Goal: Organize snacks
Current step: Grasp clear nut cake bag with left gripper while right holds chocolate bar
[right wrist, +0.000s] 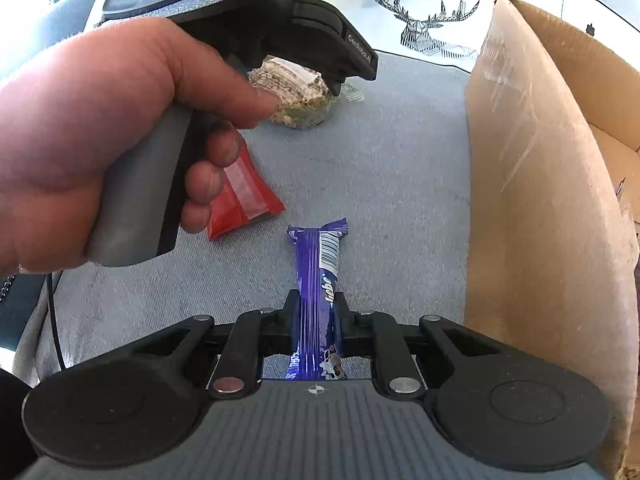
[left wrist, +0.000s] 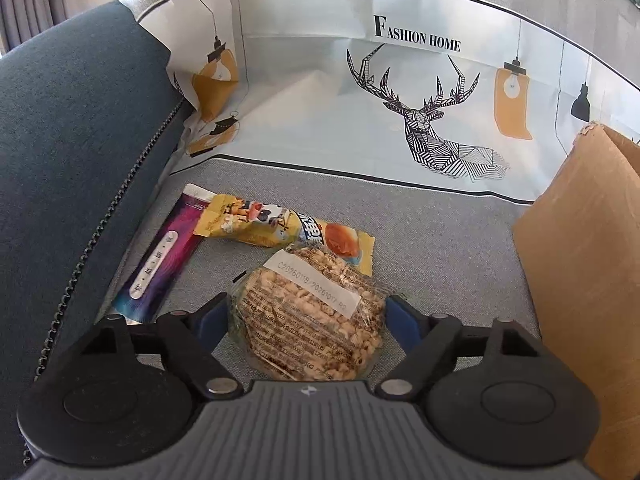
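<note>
On grey cloth, left tongs point(left wrist: 308, 316) apart around puffed-grain pack point(left wrist: 312, 316), right tongs point(right wrist: 318, 316) clamped on purple bar point(right wrist: 318, 280).

The puffed-grain pack point(left wrist: 312, 312) lies on the cloth-covered worktop point(left wrist: 440, 240), between the left claw's point(left wrist: 310, 316) fingers. Behind it lies the bread packet point(left wrist: 280, 228), partly under its far edge; the long sachet point(left wrist: 160, 264) lies along the worktop's left edge. The cardboard box point(left wrist: 580, 240) stands at the right edge.
</note>
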A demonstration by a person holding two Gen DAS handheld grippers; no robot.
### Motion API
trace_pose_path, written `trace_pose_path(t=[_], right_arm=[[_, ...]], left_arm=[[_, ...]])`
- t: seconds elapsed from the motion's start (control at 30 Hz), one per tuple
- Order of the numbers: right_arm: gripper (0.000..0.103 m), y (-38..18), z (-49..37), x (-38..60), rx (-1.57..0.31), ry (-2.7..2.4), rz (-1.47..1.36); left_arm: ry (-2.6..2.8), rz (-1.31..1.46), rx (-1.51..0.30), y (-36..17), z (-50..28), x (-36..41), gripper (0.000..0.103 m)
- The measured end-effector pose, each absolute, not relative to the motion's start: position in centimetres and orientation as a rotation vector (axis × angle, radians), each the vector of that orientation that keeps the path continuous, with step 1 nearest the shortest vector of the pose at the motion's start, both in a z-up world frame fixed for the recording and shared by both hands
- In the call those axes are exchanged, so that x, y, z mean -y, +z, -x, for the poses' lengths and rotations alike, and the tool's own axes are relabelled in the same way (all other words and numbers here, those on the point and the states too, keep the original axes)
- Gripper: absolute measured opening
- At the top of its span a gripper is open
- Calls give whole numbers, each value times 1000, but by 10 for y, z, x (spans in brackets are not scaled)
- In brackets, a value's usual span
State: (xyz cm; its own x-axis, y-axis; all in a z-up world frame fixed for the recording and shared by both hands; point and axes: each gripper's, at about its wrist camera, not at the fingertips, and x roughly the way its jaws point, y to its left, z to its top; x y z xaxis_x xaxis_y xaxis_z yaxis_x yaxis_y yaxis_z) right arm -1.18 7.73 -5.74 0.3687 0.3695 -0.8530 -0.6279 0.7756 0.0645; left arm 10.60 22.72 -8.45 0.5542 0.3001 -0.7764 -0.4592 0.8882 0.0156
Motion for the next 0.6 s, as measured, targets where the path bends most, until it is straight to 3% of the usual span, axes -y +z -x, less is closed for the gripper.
trace_pose_path(t=[0.2,0.3,0.43,0.5,0.6], right_arm=[[16,-55,11,-74,-982,654,273],[16,-54,12,-75,-970,654,275],[16,-53,15,-75,-969,652,269],[16,-52,16,-76,-966,653,270],[16,-53,18,-73,-978,652,265]], left_arm=[[450,240,-861,-77,-100,-231,71],[443,263,-850,-71,-93,-232,51],[431,320,-848,-63,-78,-240,35],[435,362,-857,-61,-69,-248,18],[428,452,-862,-61,-58,-263,19]])
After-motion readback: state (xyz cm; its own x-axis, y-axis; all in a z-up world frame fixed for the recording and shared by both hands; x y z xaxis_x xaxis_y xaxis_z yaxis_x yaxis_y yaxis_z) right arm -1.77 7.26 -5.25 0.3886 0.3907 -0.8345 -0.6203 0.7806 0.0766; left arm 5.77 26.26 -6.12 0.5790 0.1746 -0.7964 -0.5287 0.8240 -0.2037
